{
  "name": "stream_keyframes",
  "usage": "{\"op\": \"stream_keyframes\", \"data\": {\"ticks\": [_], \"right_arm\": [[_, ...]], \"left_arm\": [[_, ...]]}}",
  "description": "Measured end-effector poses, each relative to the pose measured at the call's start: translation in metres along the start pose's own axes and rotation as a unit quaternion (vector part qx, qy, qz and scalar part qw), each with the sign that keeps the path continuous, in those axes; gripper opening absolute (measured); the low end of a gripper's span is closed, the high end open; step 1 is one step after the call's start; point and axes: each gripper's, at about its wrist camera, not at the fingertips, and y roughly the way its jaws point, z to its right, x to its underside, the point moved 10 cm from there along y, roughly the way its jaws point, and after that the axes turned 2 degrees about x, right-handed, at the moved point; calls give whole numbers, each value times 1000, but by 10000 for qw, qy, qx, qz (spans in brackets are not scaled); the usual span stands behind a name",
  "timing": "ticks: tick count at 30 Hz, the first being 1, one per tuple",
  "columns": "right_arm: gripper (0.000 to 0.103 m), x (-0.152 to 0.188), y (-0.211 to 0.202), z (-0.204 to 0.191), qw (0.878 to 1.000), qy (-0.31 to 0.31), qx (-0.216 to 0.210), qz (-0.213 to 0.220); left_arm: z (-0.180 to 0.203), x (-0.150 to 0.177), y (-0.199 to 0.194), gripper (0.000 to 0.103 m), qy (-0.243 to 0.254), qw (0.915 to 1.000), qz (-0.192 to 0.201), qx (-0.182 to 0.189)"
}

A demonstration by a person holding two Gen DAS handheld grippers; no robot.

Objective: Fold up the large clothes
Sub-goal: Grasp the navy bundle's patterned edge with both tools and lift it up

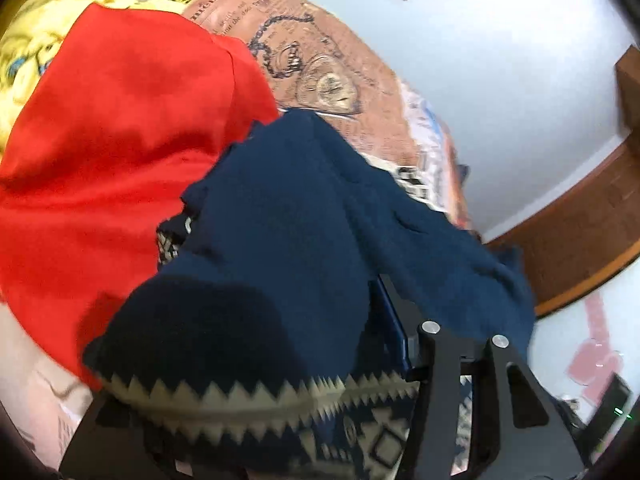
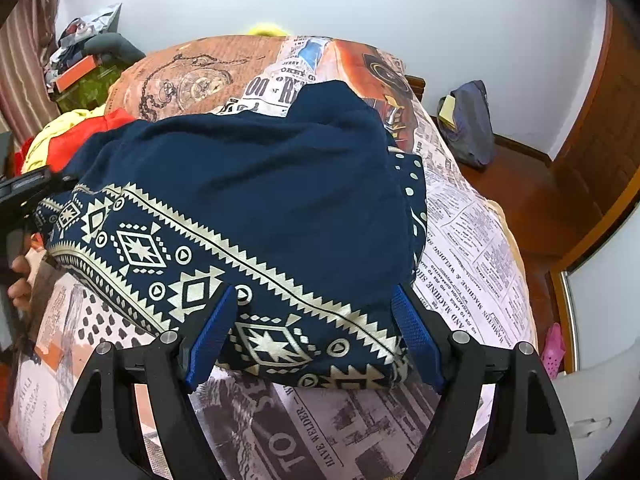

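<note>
Navy garment (image 2: 260, 184) with a cream geometric border, lying in a loose heap on the bed cover (image 2: 472, 248) printed with newspaper pages and a pocket watch. Heaped across the middle of the bed, patterned hem toward the near edge, plain navy part bulging up behind it.

Right gripper (image 2: 314, 294) at the near edge of the garment, tilted downward, jaws standing wide apart. Patterned hem between the two blue pads (image 2: 212, 336), one pad at each side of the folded border; no visible squeeze on the cloth.

Left gripper (image 1: 312, 312) at the left end of the garment, largely buried under navy cloth (image 1: 300, 220) draped over it. Only the right-hand finger and its blue pad showing; the other hidden by the fabric, so cannot tell whether clamped on the cloth or merely covered by it. Seen from the right wrist as a dark shape at the far left, with the garment's corner reaching up to it and a hand (image 2: 20, 280) just below.

Red cloth (image 1: 120, 140) just to the left of the navy garment, touching it, and a yellow cloth (image 1: 36, 48) farther left behind that. Blue bag (image 2: 468, 124) on the wooden floor against the white wall, right of the bed.
</note>
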Motion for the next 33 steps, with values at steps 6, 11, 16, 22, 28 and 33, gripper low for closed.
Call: {"op": "stream_keyframes", "data": {"ticks": [6, 11, 16, 22, 28, 33], "right_arm": [[77, -7, -5, -15, 9999, -107, -115, 7], [77, -24, -10, -42, 9991, -355, -205, 147], [77, -49, -8, -85, 9967, -618, -446, 280], [77, -64, 13, -143, 9923, -644, -1052, 94], [77, -50, 50, -178, 9879, -816, -1269, -347], [80, -40, 60, -172, 9858, -708, -1420, -557]], "left_arm": [[-5, -13, 6, 25, 418, 9980, 63, -464], [13, -23, -27, 16, 807, 9957, 281, -370], [36, -41, -77, 15, 1067, 9920, 676, -82], [48, -51, -123, 15, 1700, 9761, 1243, -533], [53, -34, -114, 15, 2122, 9672, 1095, -871], [79, -21, -108, 15, 2119, 9706, 990, -563]]}}
